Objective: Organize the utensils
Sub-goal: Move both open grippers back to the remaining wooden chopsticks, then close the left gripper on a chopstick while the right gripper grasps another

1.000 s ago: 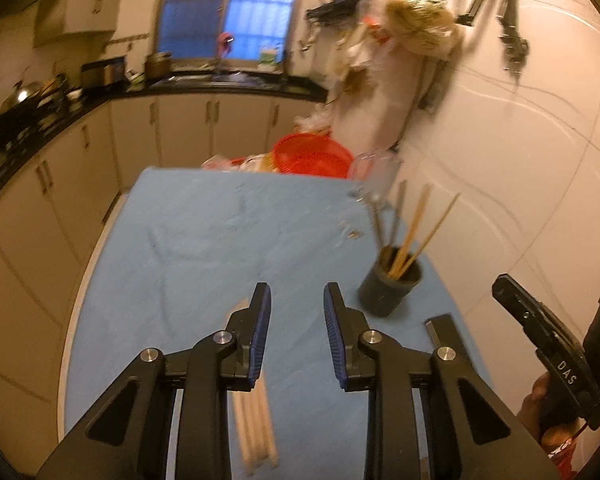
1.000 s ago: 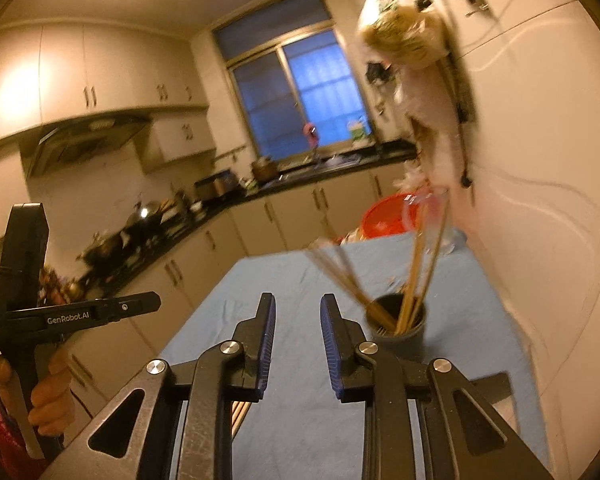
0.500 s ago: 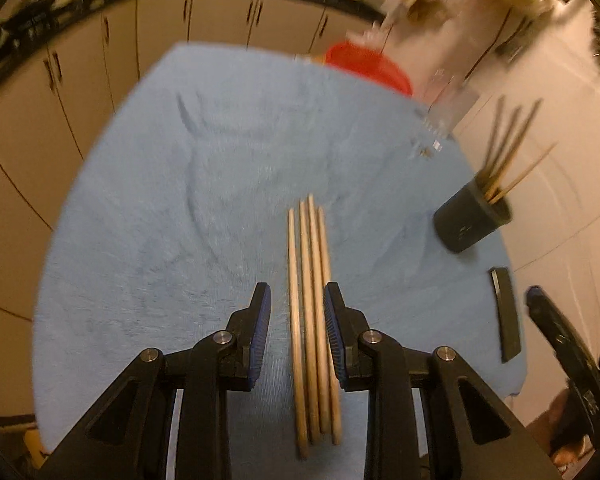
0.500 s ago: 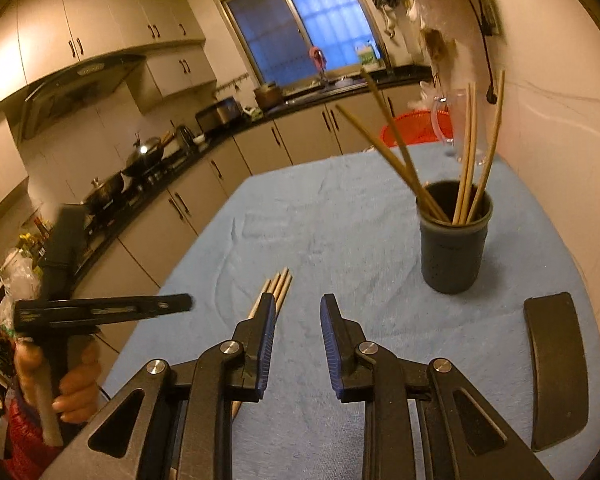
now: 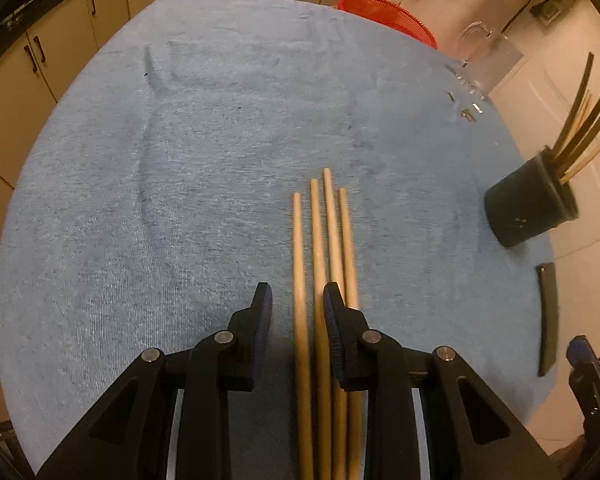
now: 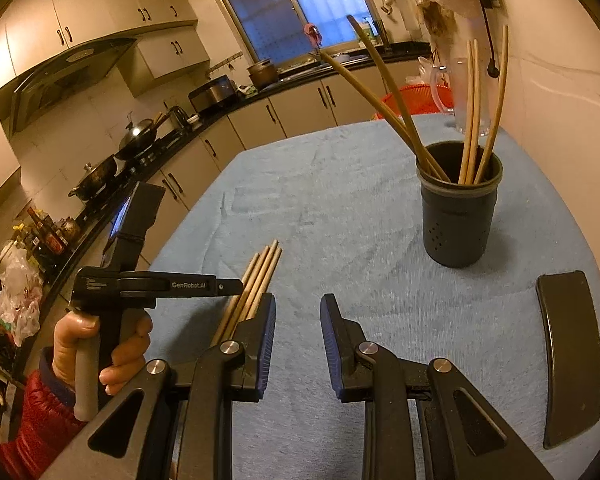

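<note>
Four wooden chopsticks (image 5: 324, 264) lie side by side on the blue cloth (image 5: 180, 184) that covers the table, pointing away toward the far counter. Above them hangs the left gripper (image 5: 296, 308), tipped steeply down with its jaws parted; two of the sticks show in the gap between the blue pads and the other two pass under the right-hand finger, and nothing is pinched. A hand (image 6: 100, 356) in a red sleeve grips its handle. Over bare cloth, to the right of the sticks, sits the right gripper (image 6: 298, 316), also parted with nothing between the pads. A dark holder (image 6: 458, 208) stands upright well off to the right, with several more chopsticks leaning out of it. Just beside it lies a flat black curved piece (image 6: 572, 360). At the far edge are a red basket (image 5: 388, 16) and a clear jug (image 5: 488, 60)
</note>
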Demonstrator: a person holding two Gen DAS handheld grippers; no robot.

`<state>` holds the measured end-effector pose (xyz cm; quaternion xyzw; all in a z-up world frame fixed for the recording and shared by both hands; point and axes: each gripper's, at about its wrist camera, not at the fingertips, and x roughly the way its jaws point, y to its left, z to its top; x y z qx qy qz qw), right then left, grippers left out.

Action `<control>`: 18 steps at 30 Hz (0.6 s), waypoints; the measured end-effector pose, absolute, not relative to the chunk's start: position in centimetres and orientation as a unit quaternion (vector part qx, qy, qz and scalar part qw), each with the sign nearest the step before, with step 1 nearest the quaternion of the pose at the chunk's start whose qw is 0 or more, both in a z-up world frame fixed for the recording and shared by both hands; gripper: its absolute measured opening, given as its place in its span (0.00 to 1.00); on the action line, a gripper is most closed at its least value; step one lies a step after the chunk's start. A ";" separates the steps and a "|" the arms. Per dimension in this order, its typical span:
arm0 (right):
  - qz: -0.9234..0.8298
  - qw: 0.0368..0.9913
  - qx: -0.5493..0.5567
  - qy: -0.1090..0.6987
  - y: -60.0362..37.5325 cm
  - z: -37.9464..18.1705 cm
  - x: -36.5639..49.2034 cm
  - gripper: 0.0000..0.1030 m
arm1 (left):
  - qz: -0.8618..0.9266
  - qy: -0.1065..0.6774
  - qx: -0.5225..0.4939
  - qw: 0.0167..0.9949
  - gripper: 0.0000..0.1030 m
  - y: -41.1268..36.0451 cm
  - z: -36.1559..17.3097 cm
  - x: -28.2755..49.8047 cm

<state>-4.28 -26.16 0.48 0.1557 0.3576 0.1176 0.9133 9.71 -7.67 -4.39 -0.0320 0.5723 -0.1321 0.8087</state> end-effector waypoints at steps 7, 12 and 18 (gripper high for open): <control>0.124 0.906 0.155 0.375 -25.0 0.1 -3.1 0.25 | -0.136 0.566 -0.023 0.813 0.24 -7.5 -5.1 9.9; 0.128 0.886 0.155 0.419 -23.1 -0.7 -0.2 0.25 | -0.126 0.563 -0.015 0.817 0.10 -7.2 -5.4 9.9; 0.140 0.835 0.194 0.496 -21.8 -3.3 4.9 0.25 | -0.115 0.561 -0.025 0.819 0.07 -4.5 -5.4 8.6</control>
